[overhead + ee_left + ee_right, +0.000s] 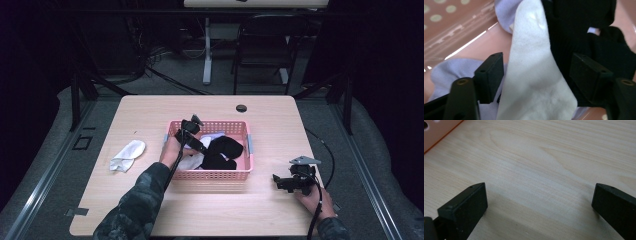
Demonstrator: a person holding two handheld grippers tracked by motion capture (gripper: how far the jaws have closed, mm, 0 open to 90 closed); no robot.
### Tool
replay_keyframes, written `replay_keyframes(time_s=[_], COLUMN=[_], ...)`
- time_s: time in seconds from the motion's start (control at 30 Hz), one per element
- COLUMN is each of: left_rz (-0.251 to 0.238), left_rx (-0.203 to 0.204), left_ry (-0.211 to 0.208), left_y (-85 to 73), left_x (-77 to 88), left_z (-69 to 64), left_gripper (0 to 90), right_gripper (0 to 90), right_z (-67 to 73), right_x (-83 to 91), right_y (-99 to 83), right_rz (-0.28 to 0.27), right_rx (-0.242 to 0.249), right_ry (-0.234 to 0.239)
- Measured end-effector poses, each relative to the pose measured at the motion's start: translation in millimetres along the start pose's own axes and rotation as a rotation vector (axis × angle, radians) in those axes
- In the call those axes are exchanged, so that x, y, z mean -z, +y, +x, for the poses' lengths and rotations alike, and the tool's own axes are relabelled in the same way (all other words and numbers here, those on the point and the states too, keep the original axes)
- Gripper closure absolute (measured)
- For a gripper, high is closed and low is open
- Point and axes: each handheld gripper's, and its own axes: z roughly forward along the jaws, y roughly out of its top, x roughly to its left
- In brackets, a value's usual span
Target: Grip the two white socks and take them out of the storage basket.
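Observation:
A pink basket (210, 175) stands mid-table and holds black socks (222, 150), a white sock (192, 162) and a pale lilac cloth (215, 135). My left gripper (198, 149) reaches down into the basket from its left side. In the left gripper view its jaws (537, 67) stand either side of the white sock (534, 75), open and not squeezing it, with the black socks (579, 32) just behind and the lilac cloth (446, 72) underneath. My right gripper (276, 181) rests low over the bare table right of the basket, open (540, 195) and empty.
Another white sock (127, 155) lies on the table left of the basket. A dark cable hole (241, 108) sits near the far edge. A chair (265, 45) and desk legs stand beyond the table. The basket's corner (436, 130) shows at the right gripper view's upper left.

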Motion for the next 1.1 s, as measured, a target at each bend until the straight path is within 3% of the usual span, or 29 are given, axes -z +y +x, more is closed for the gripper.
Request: replay_keyframes(time_s=[0.23, 0.37, 0.53, 0.67, 0.83, 1.1], left_rz=[0.035, 0.051, 0.05, 0.031, -0.034, -0.116], left_rx=[0.006, -0.02, -0.04, -0.041, -0.06, -0.077], left_ry=[0.034, 0.059, 0.061, 0.056, 0.086, 0.052], left_y=[-0.7, 0.0, -0.1, -0.9, -2.5, -1.8], left_x=[-9.9, -9.6, -6.7, -2.5, 16.2, 46.8], left_z=[-1.8, -3.1, -2.9, -2.6, -3.0, -4.2], left_gripper=[51.3, 61.9, 74.0, 76.0, 76.2, 76.4], right_gripper=[0.0, 0.0, 0.0, 0.0, 0.0, 0.0], right_z=[0.0, 0.0, 0.0, 0.0, 0.0, 0.0], right_x=[0.0, 0.1, 0.0, 0.0, 0.0, 0.0], right_y=[0.0, 0.0, 0.0, 0.0, 0.0, 0.0], right_rz=[0.0, 0.001, 0.0, 0.0, 0.0, 0.0], right_rx=[0.0, 0.001, 0.0, 0.0, 0.0, 0.0], right_ry=[0.0, -0.001, 0.0, 0.0, 0.0, 0.0])
